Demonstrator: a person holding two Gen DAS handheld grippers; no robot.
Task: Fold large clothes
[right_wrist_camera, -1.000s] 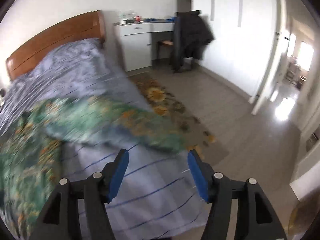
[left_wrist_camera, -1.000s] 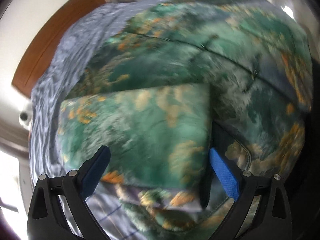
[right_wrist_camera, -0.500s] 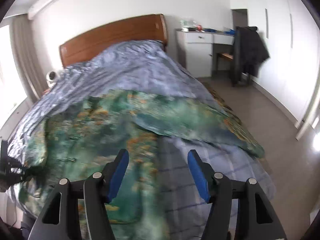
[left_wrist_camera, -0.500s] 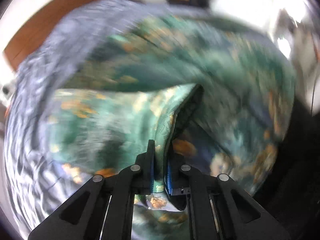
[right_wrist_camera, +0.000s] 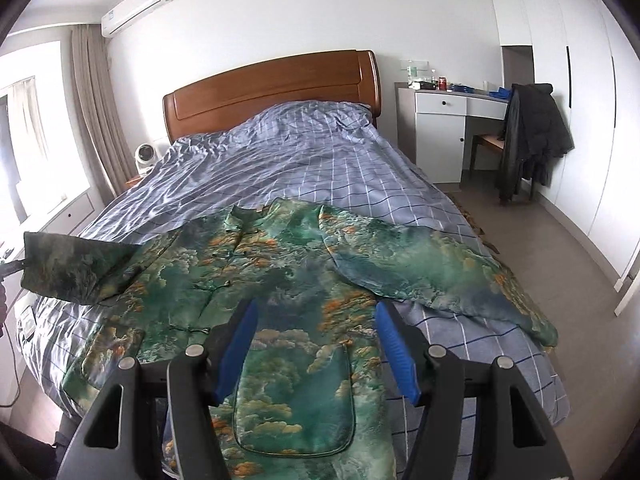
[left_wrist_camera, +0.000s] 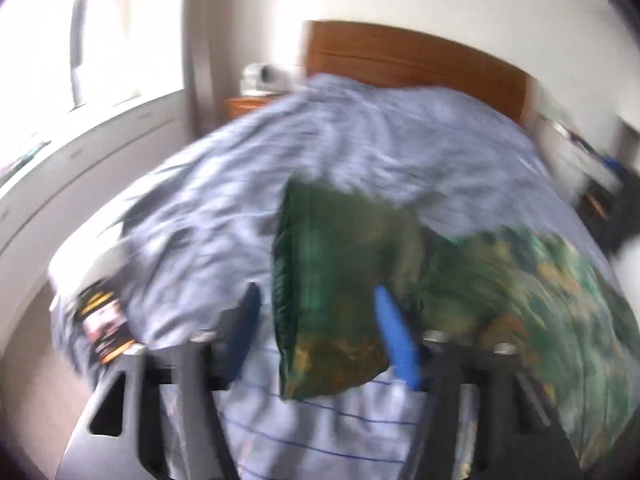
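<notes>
Centrally, checked bedspread (right_wrist_camera: 320, 168), wooden headboard (right_wrist_camera: 272, 88).

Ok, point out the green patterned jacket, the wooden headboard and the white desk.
green patterned jacket (right_wrist_camera: 280, 280), right wrist view, on its chest panel.
wooden headboard (right_wrist_camera: 272, 88), right wrist view, on its front board.
white desk (right_wrist_camera: 440, 140), right wrist view, on its cabinet door.

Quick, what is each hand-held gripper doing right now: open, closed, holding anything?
Left hand-held gripper: open, holding nothing; the green jacket's sleeve lies between its fingers.
Right hand-held gripper: open, empty, above the jacket.
</notes>
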